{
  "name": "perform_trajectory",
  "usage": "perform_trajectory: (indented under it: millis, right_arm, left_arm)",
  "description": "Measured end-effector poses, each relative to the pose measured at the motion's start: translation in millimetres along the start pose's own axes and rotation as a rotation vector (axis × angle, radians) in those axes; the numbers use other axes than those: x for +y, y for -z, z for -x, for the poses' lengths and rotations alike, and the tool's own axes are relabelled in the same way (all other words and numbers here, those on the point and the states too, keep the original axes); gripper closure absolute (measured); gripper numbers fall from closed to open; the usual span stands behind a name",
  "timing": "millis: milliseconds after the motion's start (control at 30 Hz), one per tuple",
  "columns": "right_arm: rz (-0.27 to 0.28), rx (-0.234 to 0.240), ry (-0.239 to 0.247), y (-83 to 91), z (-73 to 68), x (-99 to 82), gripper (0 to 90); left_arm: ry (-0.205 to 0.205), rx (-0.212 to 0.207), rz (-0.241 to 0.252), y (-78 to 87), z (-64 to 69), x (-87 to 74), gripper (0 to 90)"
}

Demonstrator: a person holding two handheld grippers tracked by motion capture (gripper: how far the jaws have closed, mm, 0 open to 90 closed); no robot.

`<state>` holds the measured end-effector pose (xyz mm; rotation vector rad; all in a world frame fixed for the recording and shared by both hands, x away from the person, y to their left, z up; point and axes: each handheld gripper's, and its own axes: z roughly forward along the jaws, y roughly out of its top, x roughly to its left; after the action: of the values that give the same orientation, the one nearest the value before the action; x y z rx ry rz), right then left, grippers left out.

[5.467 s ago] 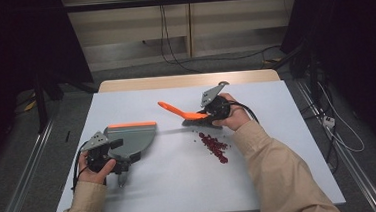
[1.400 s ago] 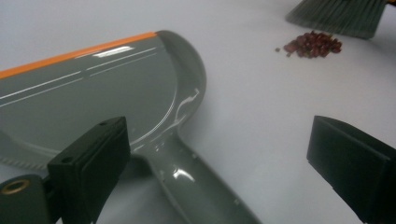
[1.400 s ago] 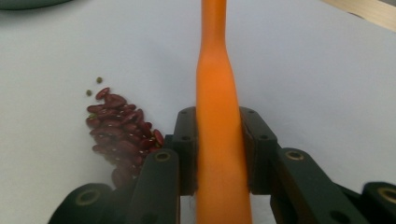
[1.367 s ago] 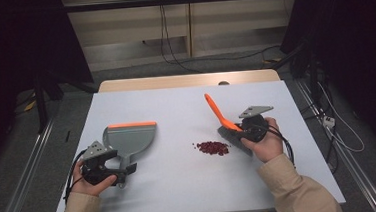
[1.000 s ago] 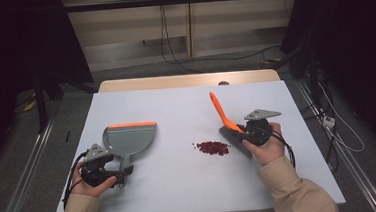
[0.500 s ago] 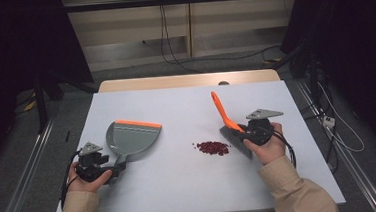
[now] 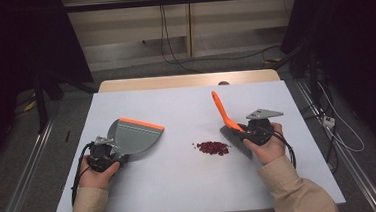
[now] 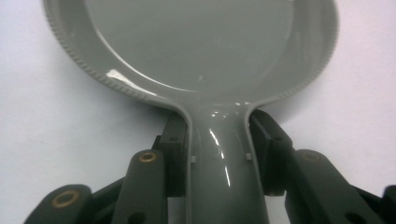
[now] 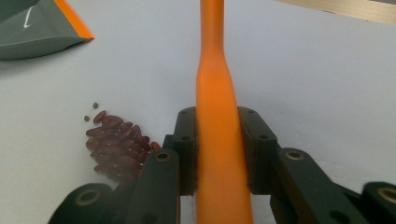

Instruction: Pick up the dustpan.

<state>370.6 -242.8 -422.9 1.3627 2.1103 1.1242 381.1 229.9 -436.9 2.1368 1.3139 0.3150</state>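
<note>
Grey dustpan on the white table, handle between left gripper jaws just closing, right gripper clamping orange brush upright beside beans, forearms low.

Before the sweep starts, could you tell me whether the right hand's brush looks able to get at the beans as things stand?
Probably yes. The right gripper is shut on the brush, whose bristles sit just right of the beans, with bare table between them and nothing in the way.
</note>
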Motion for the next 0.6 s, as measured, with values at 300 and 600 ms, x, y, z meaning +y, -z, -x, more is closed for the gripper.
perform_trajectory:
  millis: [300, 600]
  right_arm:
    - [0.006, -0.007, -0.013, -0.8, 1.1, 0.1, 71.2]
    - [0.024, -0.024, -0.033, 0.7, 3.8, -0.4, 71.2]
  left_arm:
    - [-0.029, -0.033, 0.006, 9.0, -3.9, -0.3, 63.2]
    - [-0.112, -0.117, 0.026, 20.4, 4.6, 1.8, 63.2]
